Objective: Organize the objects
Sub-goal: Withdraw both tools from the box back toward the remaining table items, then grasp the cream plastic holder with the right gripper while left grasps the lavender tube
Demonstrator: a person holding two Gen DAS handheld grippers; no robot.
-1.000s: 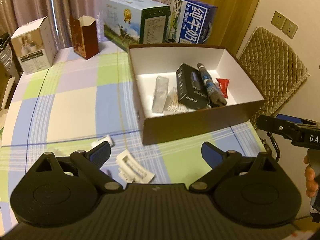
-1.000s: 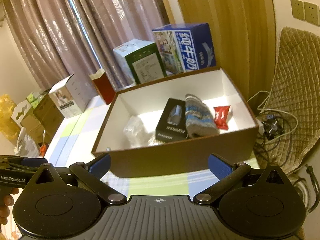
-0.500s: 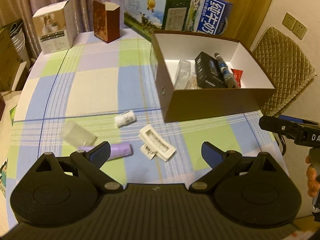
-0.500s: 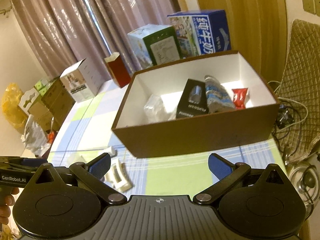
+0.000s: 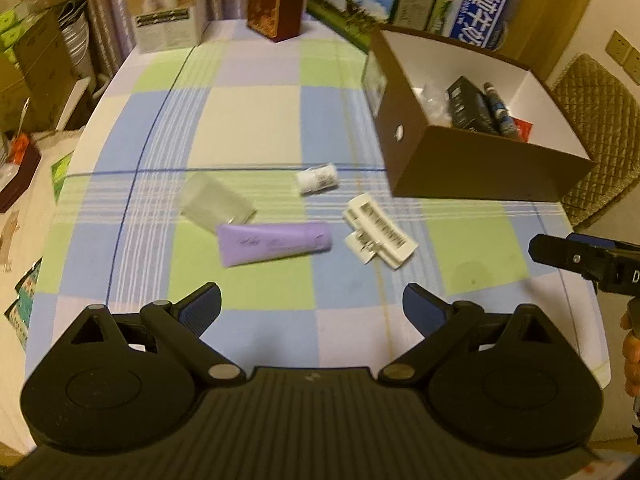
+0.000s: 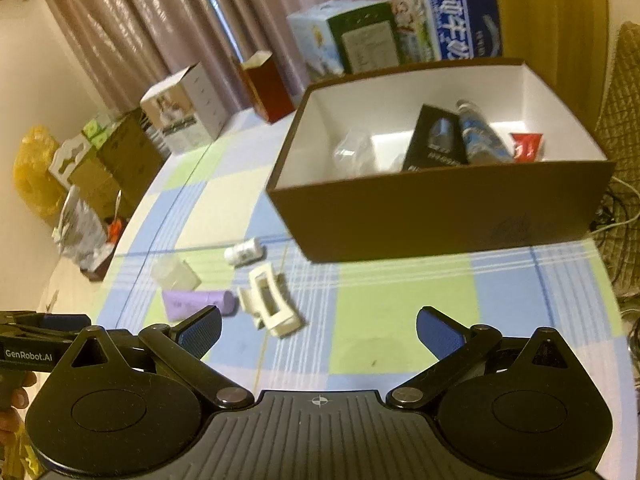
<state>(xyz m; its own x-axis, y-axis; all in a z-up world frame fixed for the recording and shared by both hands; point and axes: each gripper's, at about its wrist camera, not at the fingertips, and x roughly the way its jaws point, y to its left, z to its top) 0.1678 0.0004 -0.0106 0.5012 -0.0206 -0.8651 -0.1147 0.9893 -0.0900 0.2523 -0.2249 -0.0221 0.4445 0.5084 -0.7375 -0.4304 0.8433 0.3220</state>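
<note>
A brown box with a white inside stands at the right of the checked table. In it lie a black packet, a blue patterned tube, a red sachet and clear wrapping. Loose on the cloth are a purple tube, a white hair clip, a small white roll and a clear plastic piece. My left gripper is open above the near table edge, below the purple tube. My right gripper is open and empty, right of the clip.
Along the far edge stand a white carton, an open red carton, a green and white box and a blue milk box. A quilted chair sits right of the table. Boxes and bags crowd the floor at left.
Both grippers have pulled back from the box toward the near table edge, bringing the loose items on the cloth into view. Both stay open and empty.
</note>
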